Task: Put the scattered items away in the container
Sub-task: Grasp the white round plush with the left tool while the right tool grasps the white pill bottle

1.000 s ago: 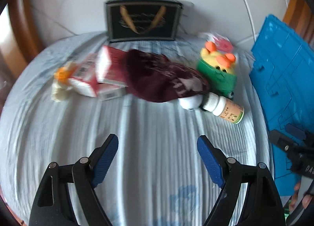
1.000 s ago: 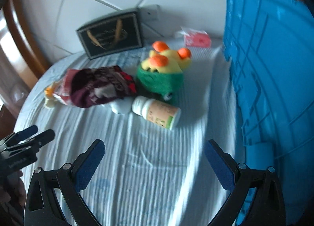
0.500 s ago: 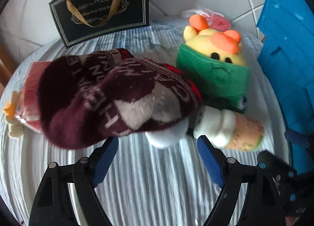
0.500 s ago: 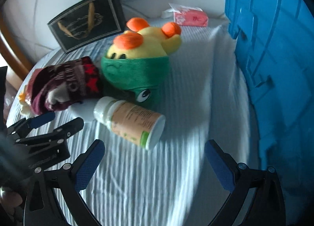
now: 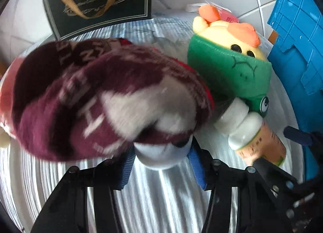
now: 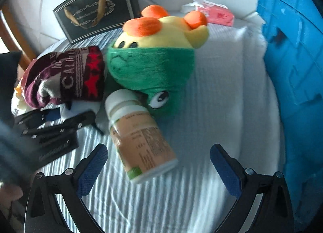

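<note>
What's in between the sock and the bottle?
In the left wrist view, a small white thing peeks out under the sock, beside the bottle. The left gripper is closing its jaws around it.

sock maroon, white lettering (red stars) | crate blue
</note>
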`<state>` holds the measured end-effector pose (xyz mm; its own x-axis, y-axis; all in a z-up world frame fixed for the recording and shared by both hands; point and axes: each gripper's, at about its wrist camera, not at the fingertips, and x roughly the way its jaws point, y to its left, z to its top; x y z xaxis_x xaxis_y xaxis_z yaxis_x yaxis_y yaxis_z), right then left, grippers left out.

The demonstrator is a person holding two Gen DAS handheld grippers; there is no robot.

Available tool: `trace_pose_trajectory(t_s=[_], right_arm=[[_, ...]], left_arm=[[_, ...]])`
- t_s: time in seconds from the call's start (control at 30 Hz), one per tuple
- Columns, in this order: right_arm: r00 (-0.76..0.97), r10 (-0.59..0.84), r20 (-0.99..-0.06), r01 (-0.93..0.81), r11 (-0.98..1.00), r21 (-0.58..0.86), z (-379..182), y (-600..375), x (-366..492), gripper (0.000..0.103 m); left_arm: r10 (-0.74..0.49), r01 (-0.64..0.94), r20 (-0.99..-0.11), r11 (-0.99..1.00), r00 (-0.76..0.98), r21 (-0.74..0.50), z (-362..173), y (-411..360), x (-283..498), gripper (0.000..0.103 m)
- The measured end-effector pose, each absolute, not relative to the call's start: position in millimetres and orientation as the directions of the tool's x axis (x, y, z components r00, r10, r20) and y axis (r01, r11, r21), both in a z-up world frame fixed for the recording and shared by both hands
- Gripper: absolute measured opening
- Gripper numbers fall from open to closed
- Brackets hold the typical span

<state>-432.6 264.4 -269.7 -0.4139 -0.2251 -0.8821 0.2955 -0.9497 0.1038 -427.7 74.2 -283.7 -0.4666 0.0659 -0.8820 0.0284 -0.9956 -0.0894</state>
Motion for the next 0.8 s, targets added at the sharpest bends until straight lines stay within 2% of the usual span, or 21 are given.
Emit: trace_pose_trajectory(t_s=[0.03, 0.13, 0.27, 0.3, 0.37, 0.43, 0.5, 0.53, 0.8], right_arm=[[-0.410, -0.224, -0.884, 0.300, -0.949, 0.102, -272, 260, -432, 0.102], [-0.386, -0.223, -0.895, 0.314, -0.944, 0.100, -278, 253, -432, 0.068], [-0.382, -0.223, -0.897, 0.332, -0.939, 0.091, -279, 251, -427, 0.069], [-0.382, -0.231, -0.895, 0.334, -0.937, 0.099, -278, 250, -428, 0.072], [-0.390, -0.232, -0.891, 0.336, -0.937, 0.097, -276, 248, -428, 0.089], [-0.403, -0.220, -0.888, 0.335, -0.939, 0.081, -275, 247, -429, 0.089], [-0.400, -0.221, -0.889, 0.329, -0.940, 0.086, -278, 251, -431, 0.083], [-0.394, -0.218, -0.893, 0.329, -0.941, 0.085, -279, 251, -431, 0.066], [-0.403, -0.219, -0.889, 0.358, -0.931, 0.068, -261, 241, -410, 0.055]], left_arm=[[0.068, 0.035, -0.884, -0.995, -0.463, -0.094, -283, 73, -425, 0.049], [0.076, 0.045, -0.887, -0.993, -0.455, -0.108, -279, 71, -407, 0.049], [0.061, 0.022, -0.888, -0.997, -0.456, -0.080, -280, 77, -394, 0.049], [0.058, 0.024, -0.889, -0.997, -0.454, -0.077, -280, 77, -394, 0.049], [0.057, 0.040, -0.892, -0.996, -0.449, -0.084, -280, 77, -396, 0.050], [0.063, 0.047, -0.892, -0.994, -0.448, -0.094, -281, 77, -399, 0.050], [0.048, 0.038, -0.889, -0.997, -0.455, -0.074, -281, 81, -398, 0.049], [0.043, 0.033, -0.888, -0.997, -0.458, -0.065, -280, 83, -398, 0.048], [0.059, 0.029, -0.871, -0.996, -0.488, -0.083, -252, 86, -368, 0.046]])
